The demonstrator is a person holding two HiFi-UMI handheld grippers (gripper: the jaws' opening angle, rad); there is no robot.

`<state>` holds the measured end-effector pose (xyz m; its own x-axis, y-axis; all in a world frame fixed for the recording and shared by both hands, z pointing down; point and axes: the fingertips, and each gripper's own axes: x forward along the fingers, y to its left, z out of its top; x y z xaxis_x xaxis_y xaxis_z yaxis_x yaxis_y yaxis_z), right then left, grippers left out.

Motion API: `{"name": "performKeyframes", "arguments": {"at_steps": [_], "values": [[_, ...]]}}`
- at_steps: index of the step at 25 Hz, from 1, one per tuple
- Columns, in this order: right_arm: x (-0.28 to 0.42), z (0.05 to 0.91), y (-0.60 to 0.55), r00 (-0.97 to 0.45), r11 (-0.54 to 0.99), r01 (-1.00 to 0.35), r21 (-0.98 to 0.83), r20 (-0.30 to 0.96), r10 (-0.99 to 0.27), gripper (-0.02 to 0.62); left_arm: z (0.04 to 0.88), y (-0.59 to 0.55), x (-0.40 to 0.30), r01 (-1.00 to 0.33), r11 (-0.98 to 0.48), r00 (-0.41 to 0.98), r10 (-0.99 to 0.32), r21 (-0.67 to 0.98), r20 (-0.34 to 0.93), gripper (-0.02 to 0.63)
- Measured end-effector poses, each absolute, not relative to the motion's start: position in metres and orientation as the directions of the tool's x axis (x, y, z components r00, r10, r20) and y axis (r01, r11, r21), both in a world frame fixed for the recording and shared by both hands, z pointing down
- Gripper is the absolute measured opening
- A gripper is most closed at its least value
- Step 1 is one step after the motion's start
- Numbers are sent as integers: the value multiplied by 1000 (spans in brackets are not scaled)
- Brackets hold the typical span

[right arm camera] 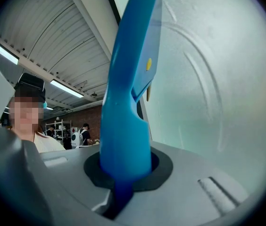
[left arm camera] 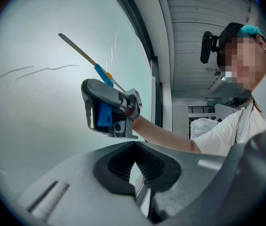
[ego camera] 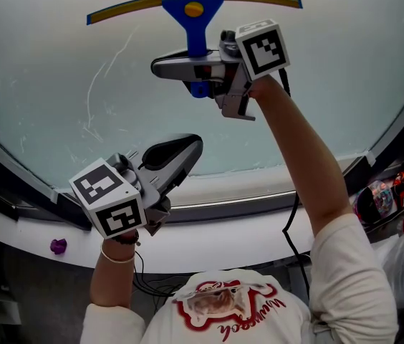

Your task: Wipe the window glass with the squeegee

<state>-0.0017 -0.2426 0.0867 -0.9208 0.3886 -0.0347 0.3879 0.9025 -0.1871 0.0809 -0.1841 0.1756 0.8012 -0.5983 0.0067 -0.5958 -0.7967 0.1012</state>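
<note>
**squeegee held high on the glass, left gripper idle**

in the head view the blue plastic squeegee point(ego camera: 195, 20) is at 12 o'clock. its long yellow-and-blue blade runs crosswise near the top of the pale window glass point(ego camera: 44, 70). from the left gripper view the blade point(left arm camera: 76, 48) looks to be laid against the glass.

the right gripper point(ego camera: 180, 69) is clenched on the squeegee's handle. in the right gripper view the blue handle point(right arm camera: 128, 79) rises straight out from between the two jaws, which press on it from both sides.

the left gripper point(ego camera: 184, 149) hangs at 7 o'clock from the right one, lower on the glass and apart from the squeegee. its jaws are brought together at the tips and nothing is between them point(left arm camera: 135, 173).

thin curved streaks point(ego camera: 98, 84) show on the glass at 10 o'clock. under the glass runs a white sill point(ego camera: 245, 192), and a small purple object point(ego camera: 58, 246) lies at 8 o'clock on the ledge below it.
</note>
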Motion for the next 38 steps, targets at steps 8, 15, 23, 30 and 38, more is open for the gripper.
{"name": "performKeyframes", "arguments": {"at_steps": [8,15,23,30,38], "values": [[-2,104,-247,-930,911,364,-196,-23,366,41,182,-187,79,-596,-795,801,-599,112,8,1],[-1,121,-248,-934,913,354,-201,-23,356,44,195,-188,79,-595,-794,801,-599,126,10,1],[-4,131,-247,-931,908,360,-212,-25,364,46,196,-189,75,-598,-791,799,-602,132,12,1],[-5,146,-248,-934,908,354,-225,-27,357,48,207,-190,76,-596,-784,796,-605,173,1,1],[-3,169,-245,-933,903,354,-244,-26,359,50,224,-190,72,-617,-764,779,-627,190,9,1]]}}
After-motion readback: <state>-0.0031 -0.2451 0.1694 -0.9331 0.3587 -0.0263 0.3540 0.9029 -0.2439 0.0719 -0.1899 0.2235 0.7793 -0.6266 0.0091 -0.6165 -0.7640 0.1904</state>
